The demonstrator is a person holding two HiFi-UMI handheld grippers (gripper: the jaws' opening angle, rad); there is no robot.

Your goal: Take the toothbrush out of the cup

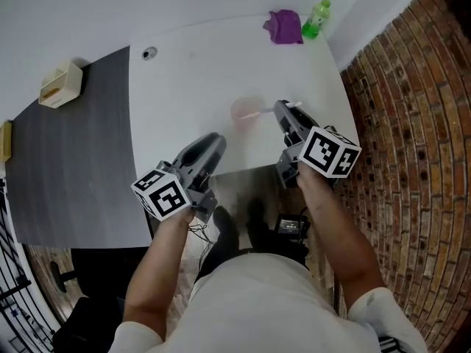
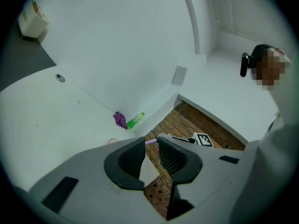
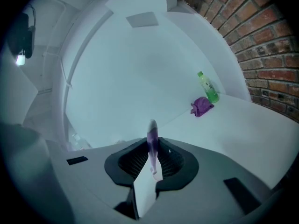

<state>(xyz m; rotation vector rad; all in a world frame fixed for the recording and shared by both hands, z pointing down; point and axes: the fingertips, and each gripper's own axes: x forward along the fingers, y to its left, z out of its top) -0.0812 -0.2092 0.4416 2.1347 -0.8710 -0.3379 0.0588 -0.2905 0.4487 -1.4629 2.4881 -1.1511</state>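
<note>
A translucent pink cup (image 1: 243, 112) stands on the white table (image 1: 184, 87). My right gripper (image 1: 284, 109) is just right of the cup, shut on a purple and white toothbrush (image 3: 152, 141) that sticks up past the jaws in the right gripper view. In the head view the toothbrush (image 1: 262, 111) reaches from the jaws to over the cup's rim; I cannot tell if its end is still inside. My left gripper (image 1: 218, 141) hovers near the table's front edge, left of and nearer than the cup, jaws a little apart with nothing between them (image 2: 150, 153).
A purple cloth (image 1: 283, 26) and a green bottle (image 1: 316, 19) sit at the table's far right corner. A brick wall (image 1: 412, 160) runs along the right. A dark grey table (image 1: 66, 168) adjoins on the left, with a beige box (image 1: 60, 84) on it.
</note>
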